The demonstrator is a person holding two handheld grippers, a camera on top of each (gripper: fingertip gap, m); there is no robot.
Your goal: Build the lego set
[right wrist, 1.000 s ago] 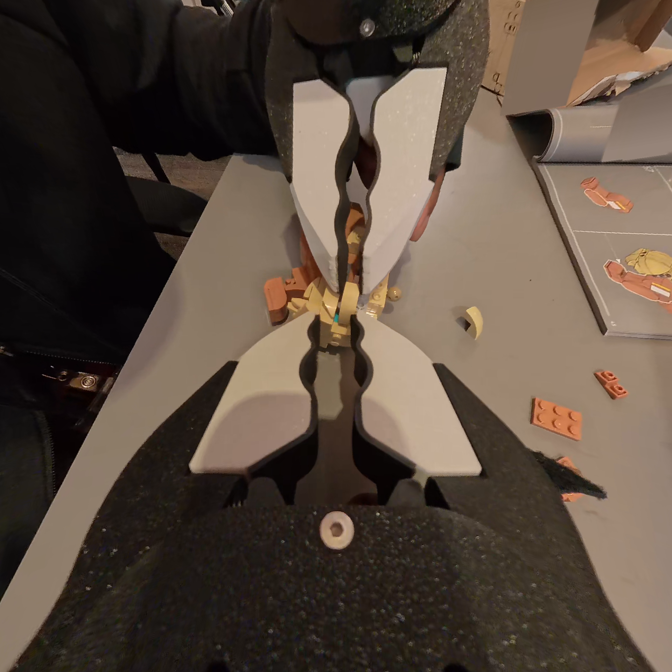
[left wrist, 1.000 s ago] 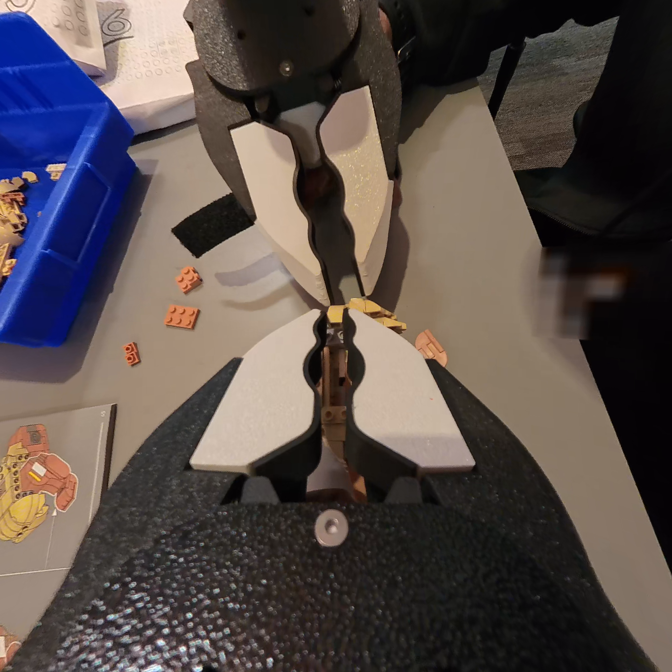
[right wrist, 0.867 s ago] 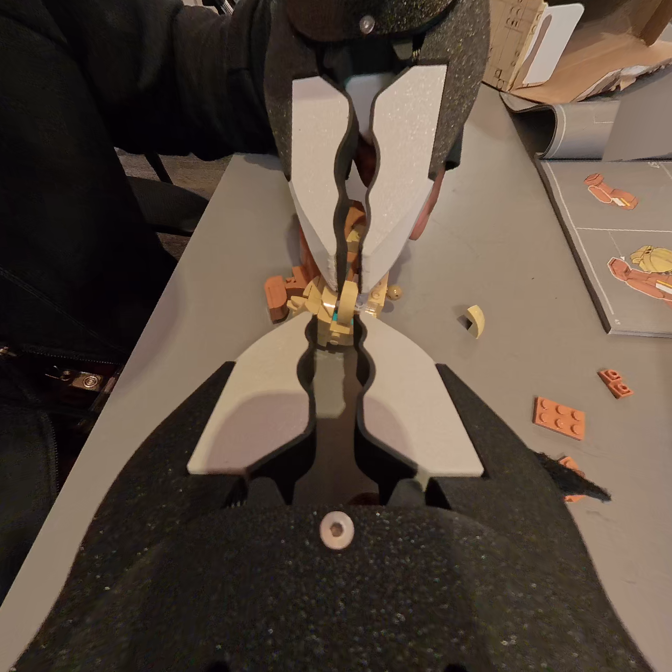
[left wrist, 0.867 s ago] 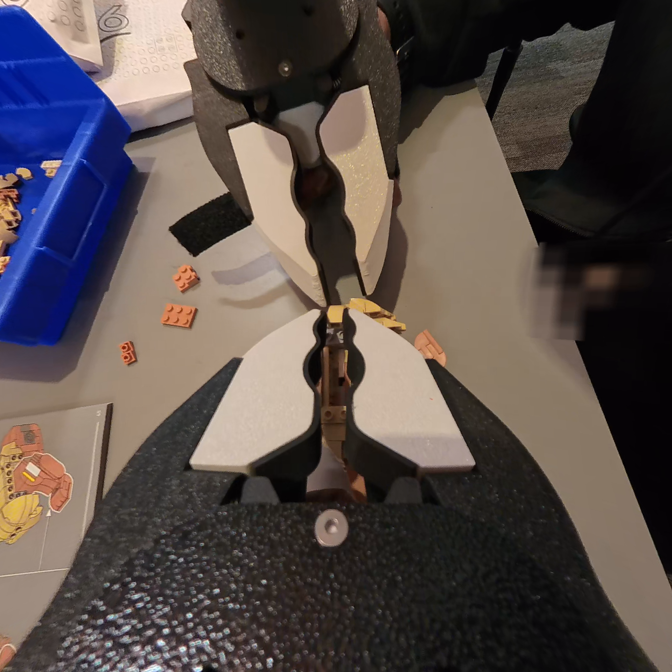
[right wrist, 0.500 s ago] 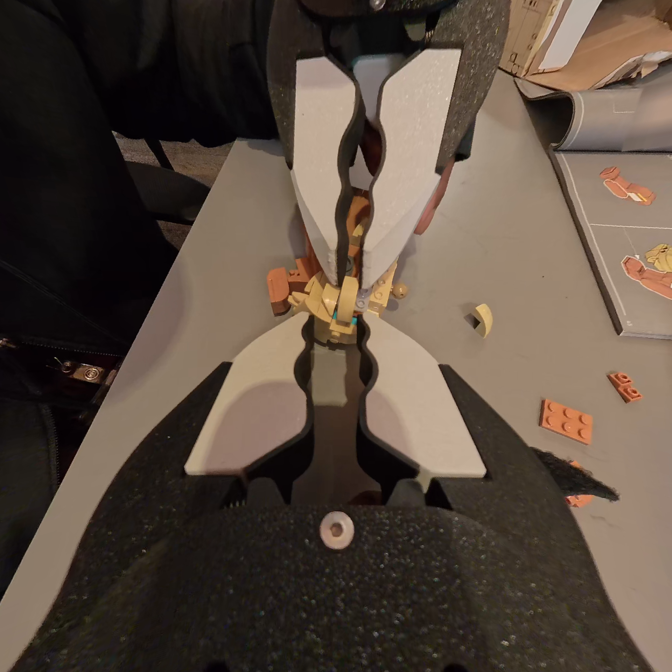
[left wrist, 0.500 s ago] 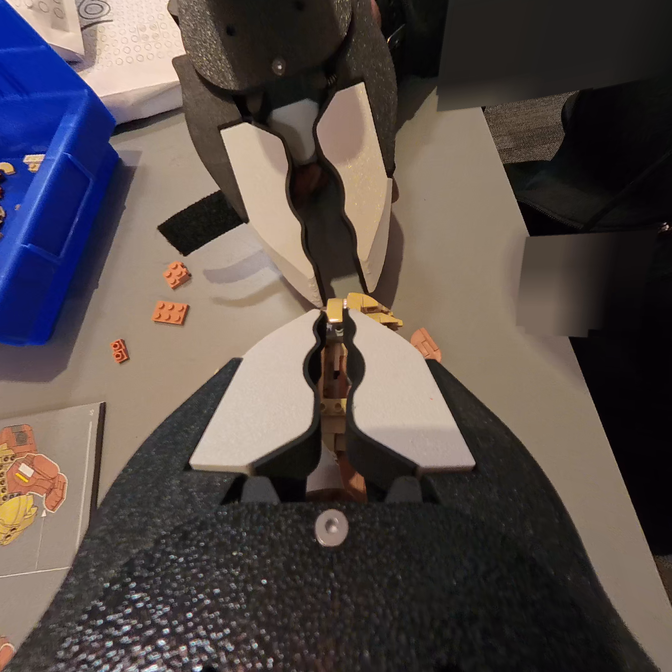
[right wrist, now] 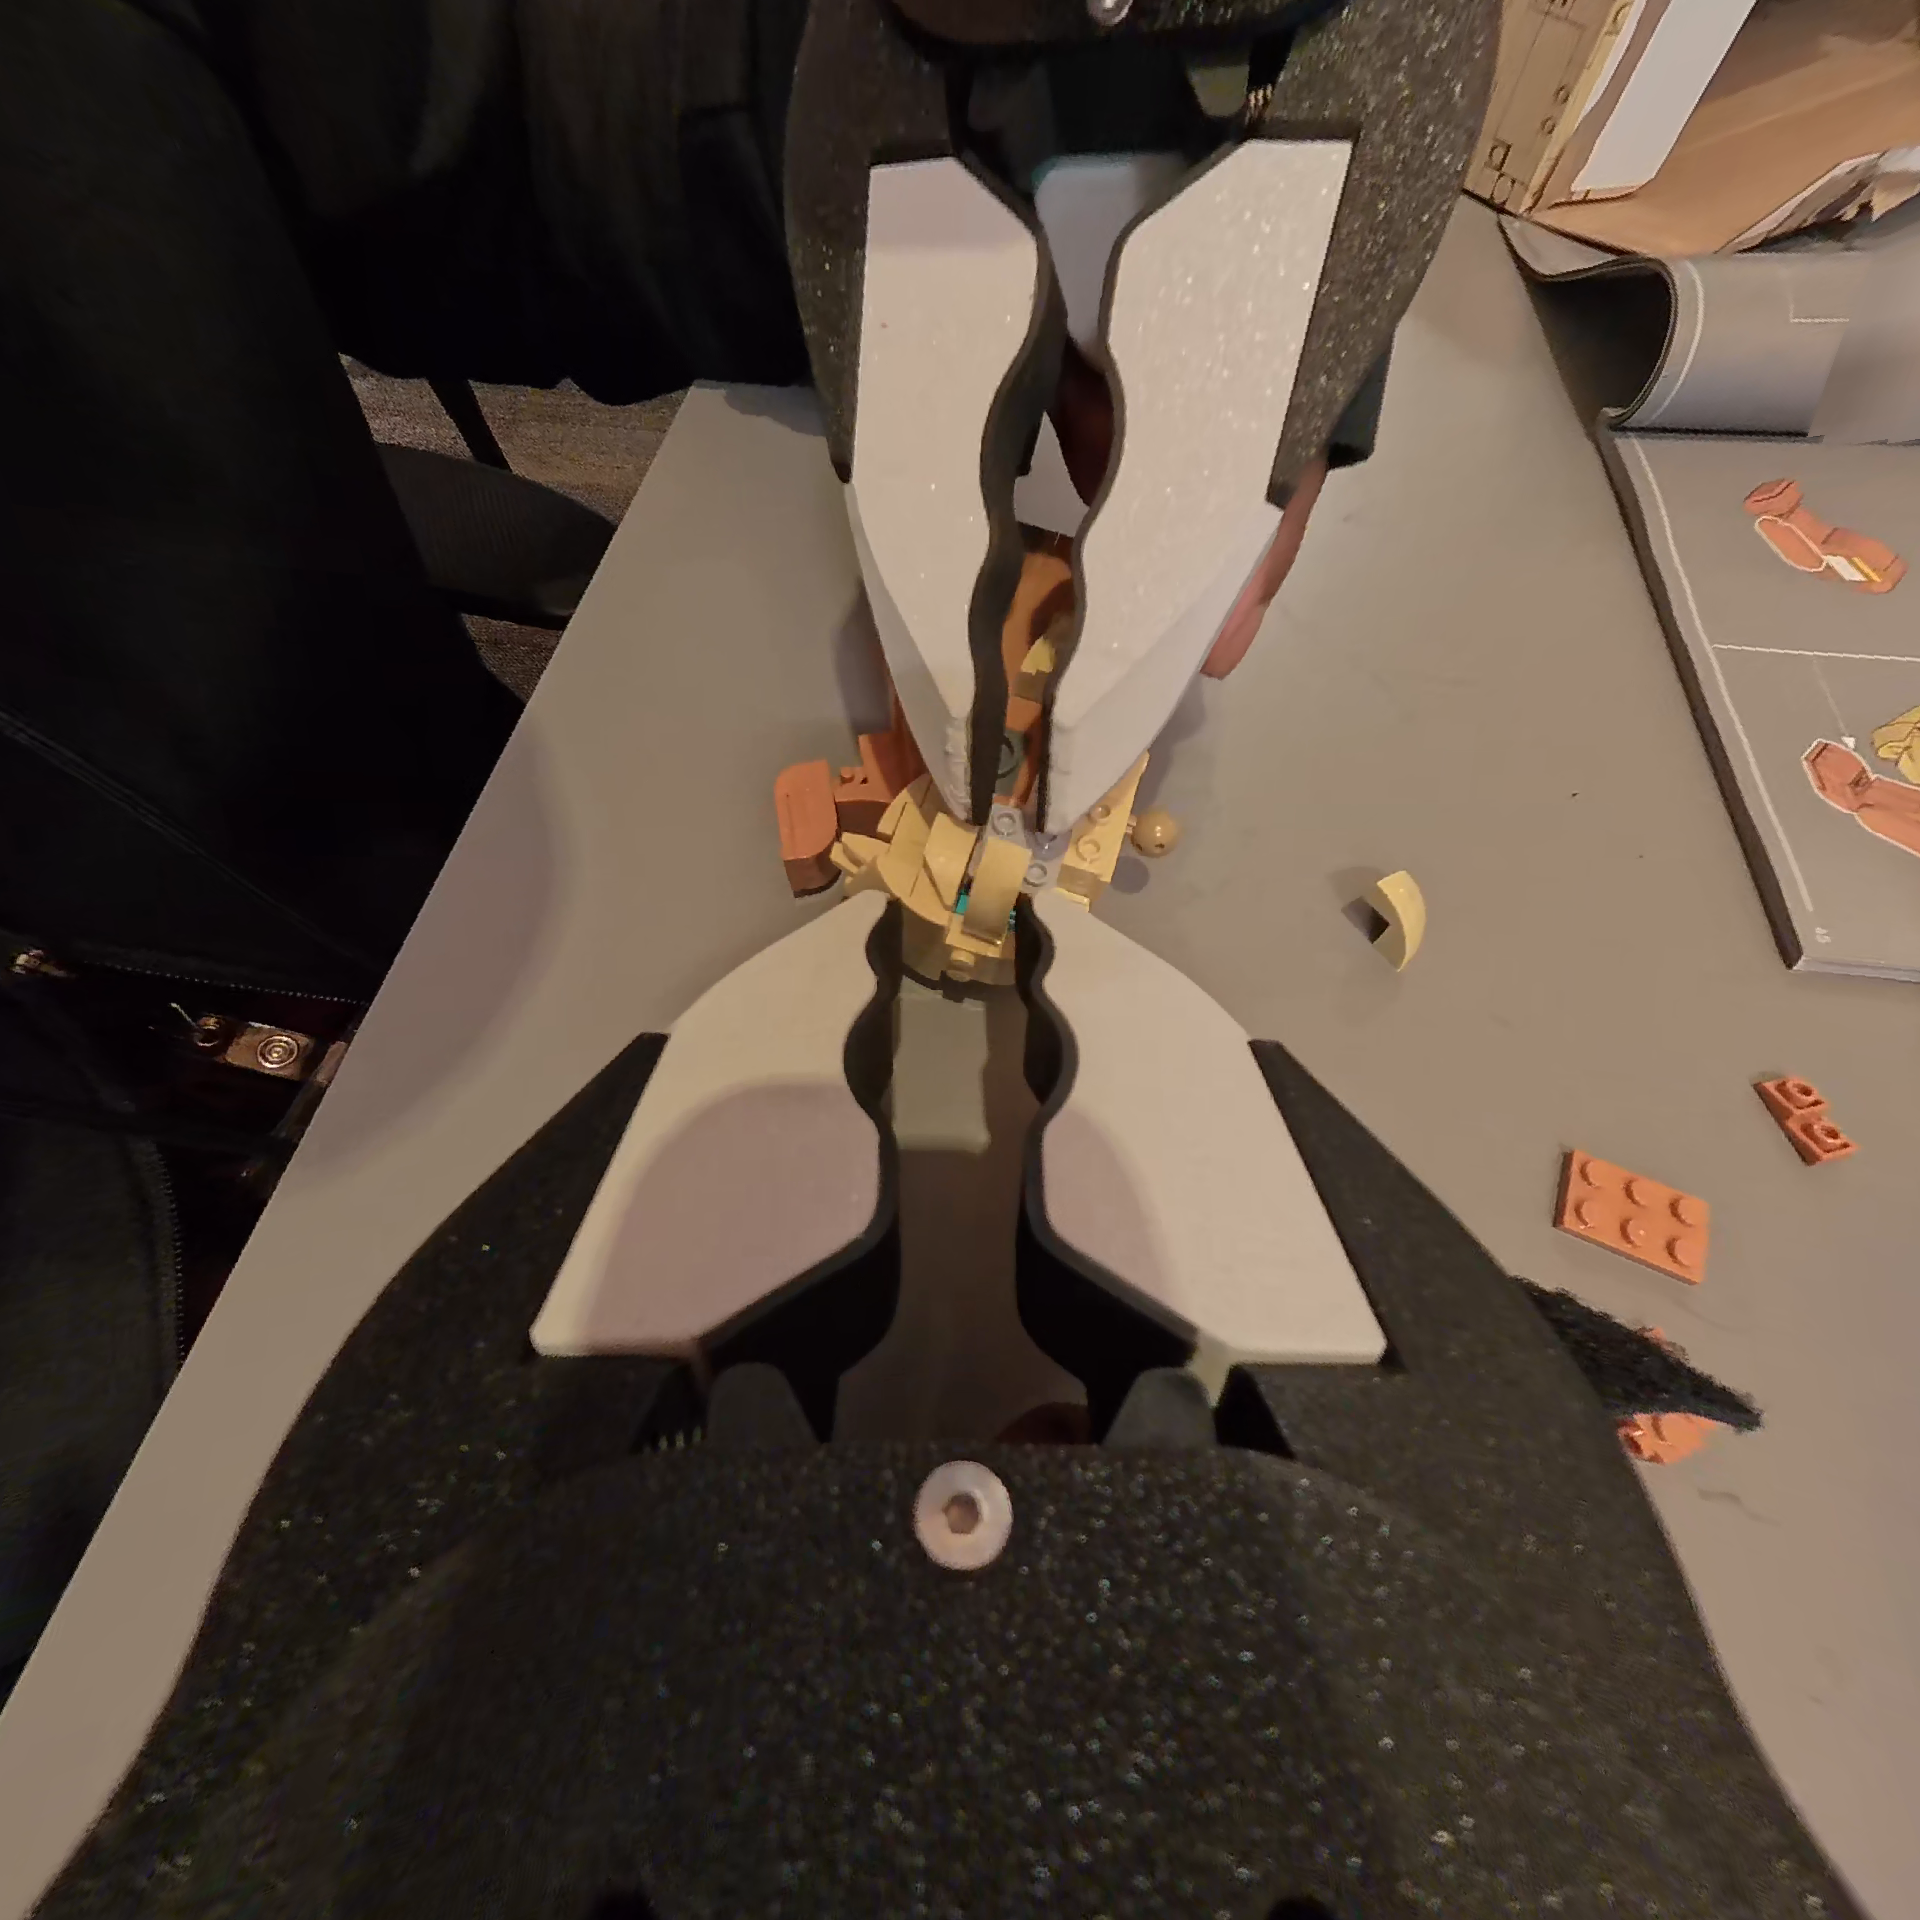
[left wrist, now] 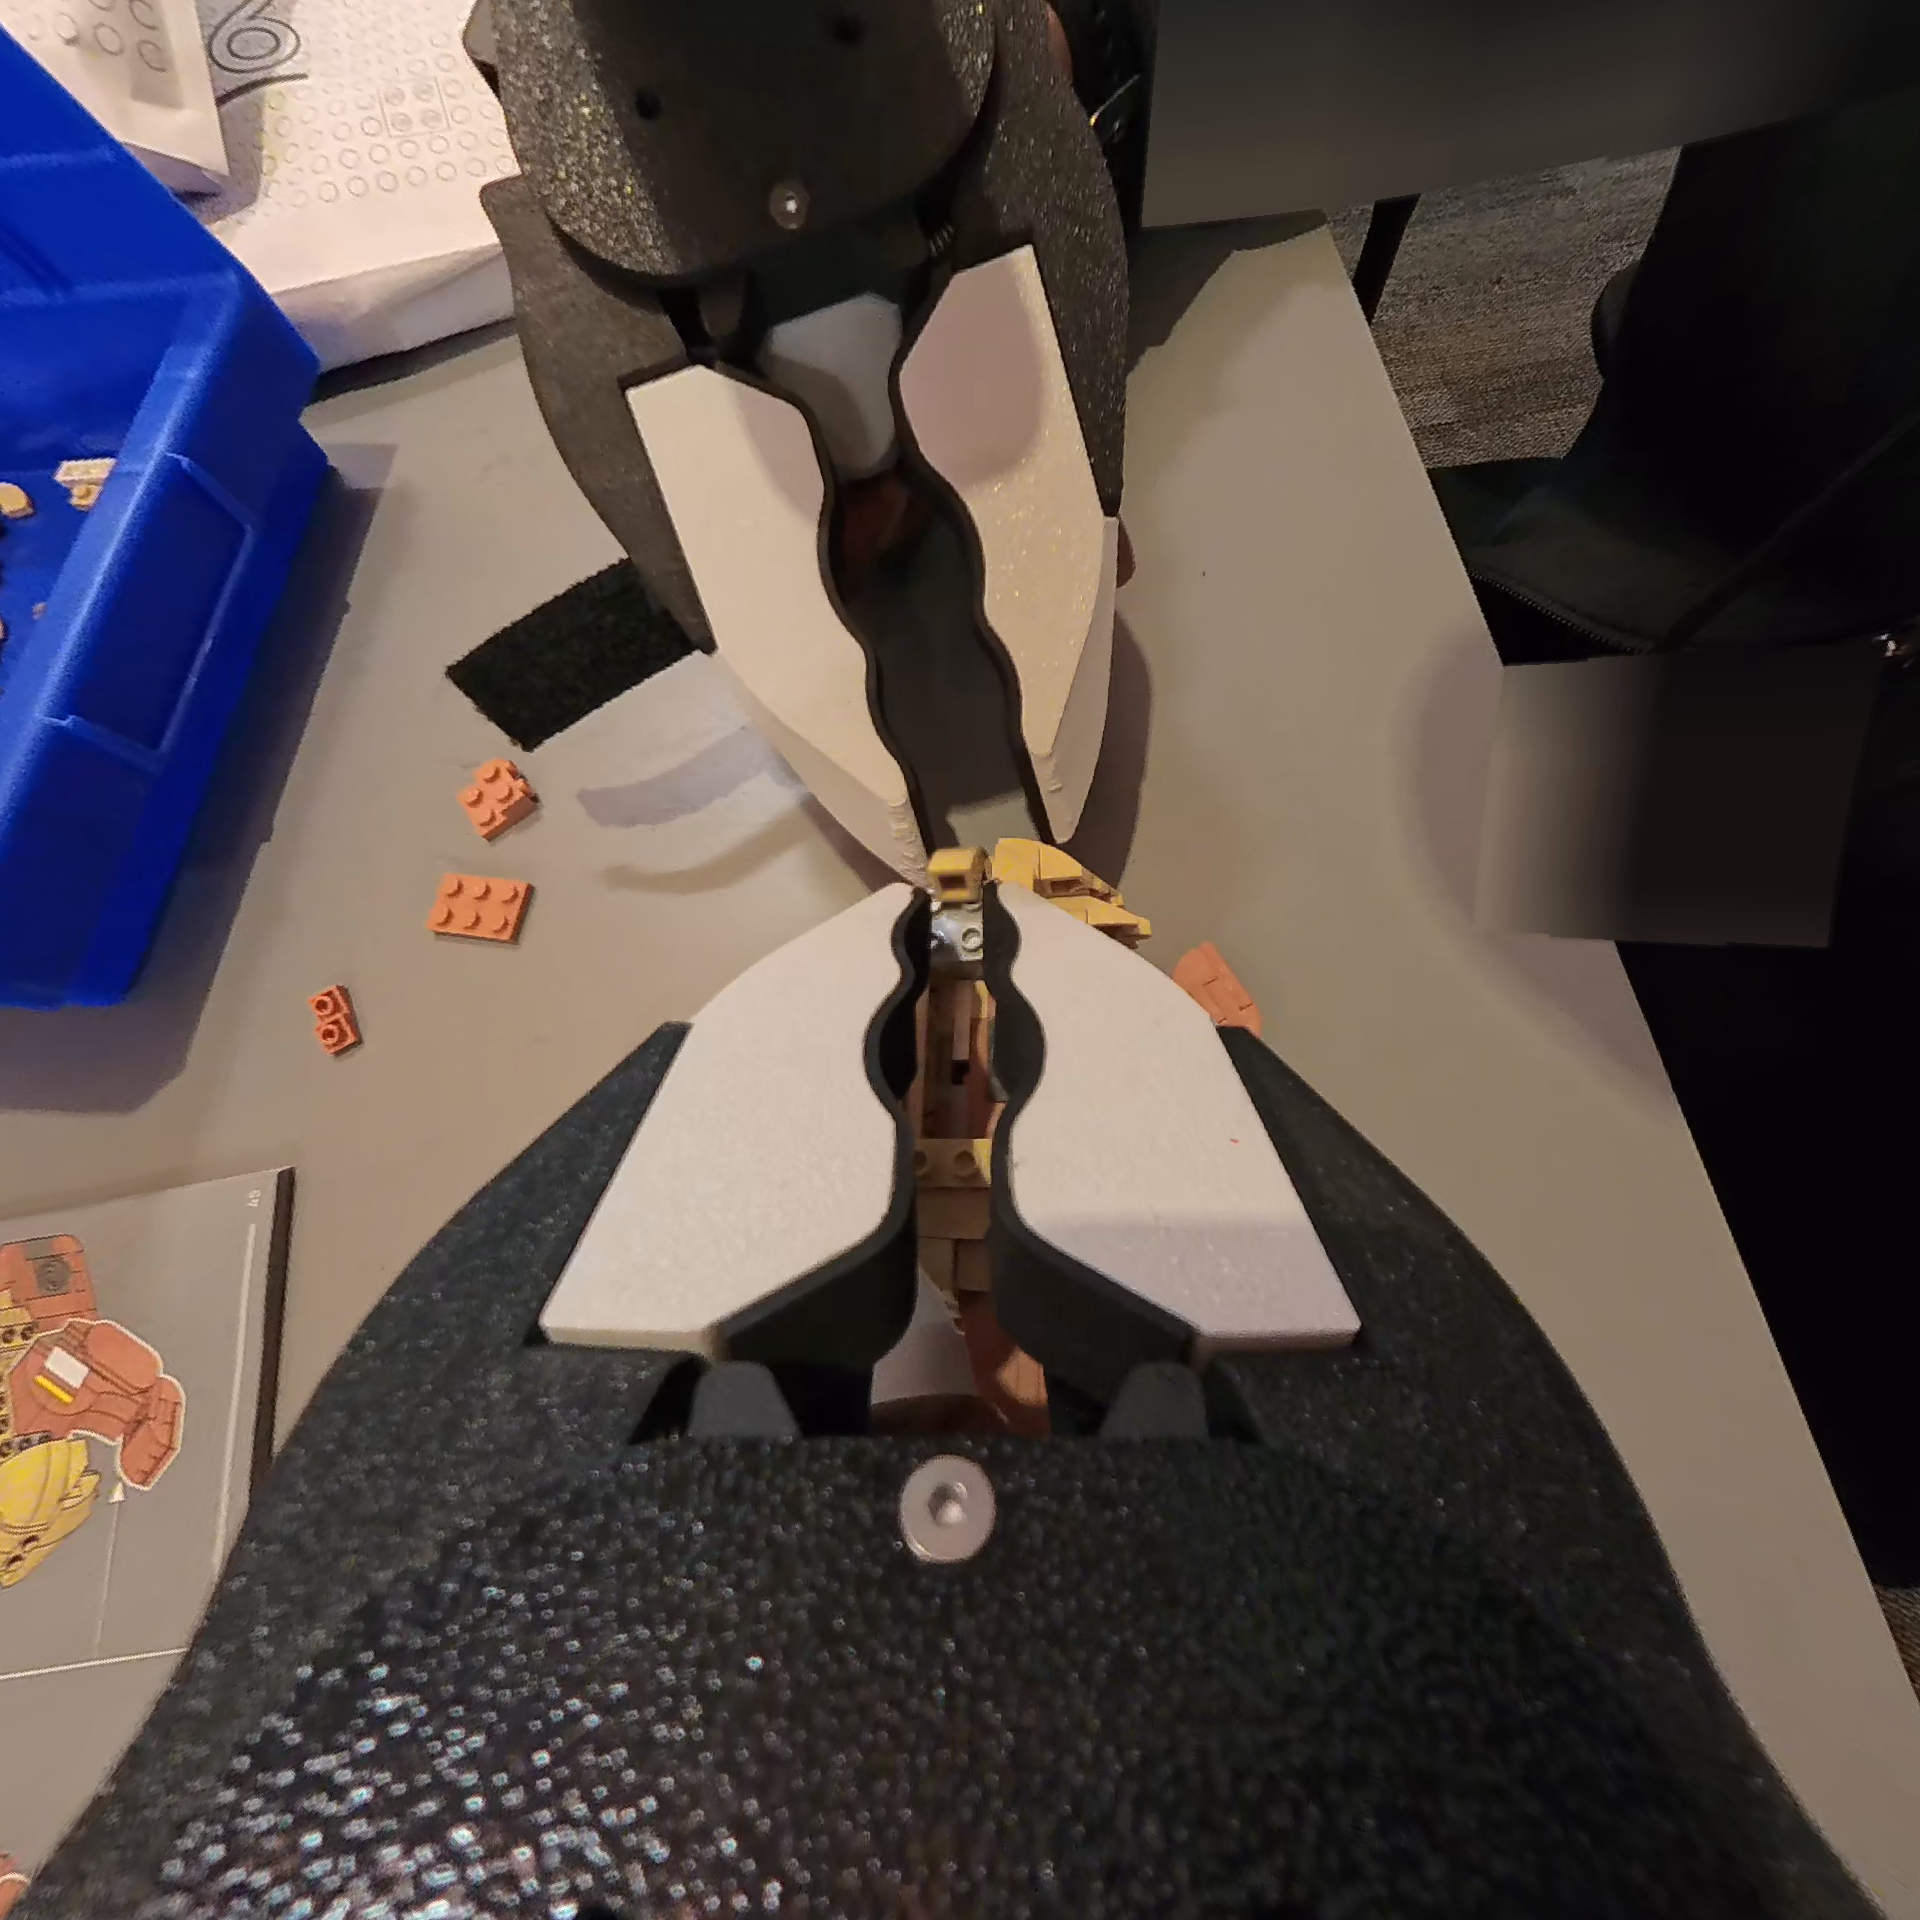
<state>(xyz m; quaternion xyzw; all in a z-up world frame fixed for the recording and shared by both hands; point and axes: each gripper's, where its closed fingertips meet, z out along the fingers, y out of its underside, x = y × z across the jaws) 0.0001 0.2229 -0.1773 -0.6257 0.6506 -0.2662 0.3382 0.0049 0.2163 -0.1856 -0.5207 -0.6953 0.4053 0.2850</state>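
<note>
My left claw (left wrist: 954, 920) is clamped on the tan figure (left wrist: 951, 1091), whose long axis runs back between the fingers. My right claw (right wrist: 951, 925), tip to tip with it, pinches a tan piece (right wrist: 982, 883) at the figure's near end

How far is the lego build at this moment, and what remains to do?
Done: a tan and brown model is partly assembled. In hand: the left gripper is shut on the model, and the right gripper pinches its tan end. Left: a brown plate, a small brown piece and a tan curved piece lie loose on the table.
</note>
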